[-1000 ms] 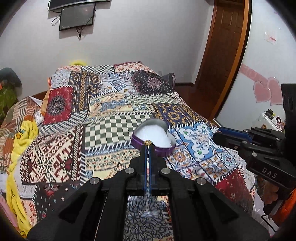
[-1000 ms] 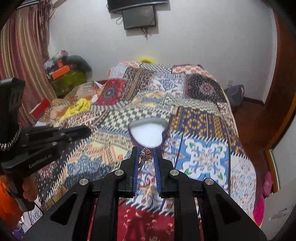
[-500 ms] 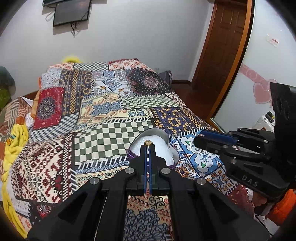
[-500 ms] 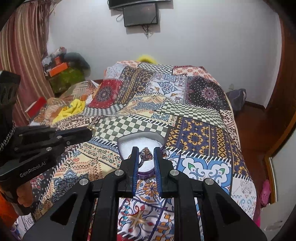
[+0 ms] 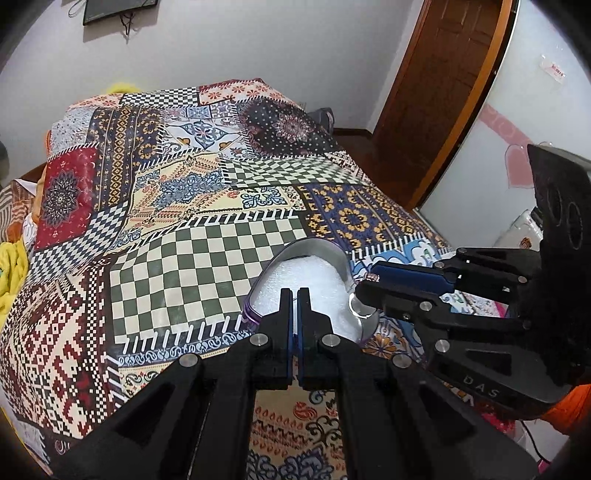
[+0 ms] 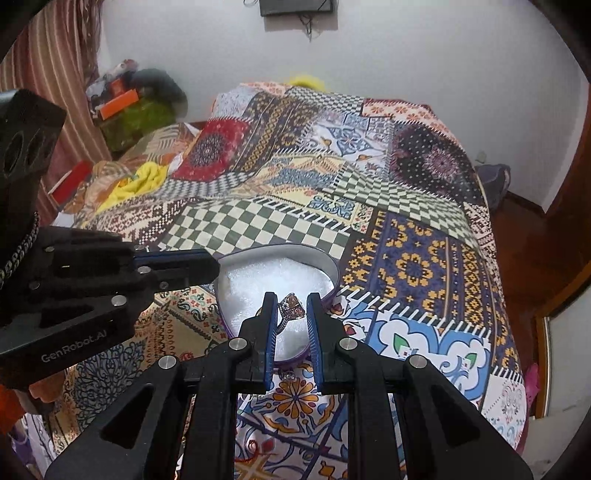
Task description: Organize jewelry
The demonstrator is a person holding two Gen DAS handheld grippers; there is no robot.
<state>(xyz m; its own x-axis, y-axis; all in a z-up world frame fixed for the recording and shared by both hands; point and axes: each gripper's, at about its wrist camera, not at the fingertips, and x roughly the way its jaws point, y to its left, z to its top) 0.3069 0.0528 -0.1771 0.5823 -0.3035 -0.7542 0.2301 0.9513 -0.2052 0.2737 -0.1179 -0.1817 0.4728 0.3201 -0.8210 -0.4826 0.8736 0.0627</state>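
- Landmark: heart-shaped box point(image 6: 280, 266), purple rim, white padded lining, lying open on the patchwork bedspread point(image 6: 406, 266).
- Right gripper point(image 6: 291, 306): fingers part-way open with a modest gap, and a ring point(image 6: 291, 308) pinched between the blue pads. The ring has an orange-pink stone on top and a silvery band trailing toward the left pad.
- The ring sits over the box's near half, above the white lining. Whether it touches the lining cannot be told.
- From the left wrist view the right gripper point(image 5: 364, 284) reaches in from the box's right side, tips over the right rim; a small glint of the ring point(image 5: 371, 277) shows at the tips.
- Left gripper point(image 5: 294, 295): fingers closed to a thin slit, tips over the near left part of the box point(image 5: 314, 273). No item can be made out in the slit; cannot tell if anything is held.
- From the right wrist view the left gripper point(image 6: 212, 264) comes in from the box's left, tip at the left rim.
- Beyond the box: wall-mounted screen point(image 6: 295, 7) above the bed's far end; wooden door point(image 5: 443, 85) right of the box.
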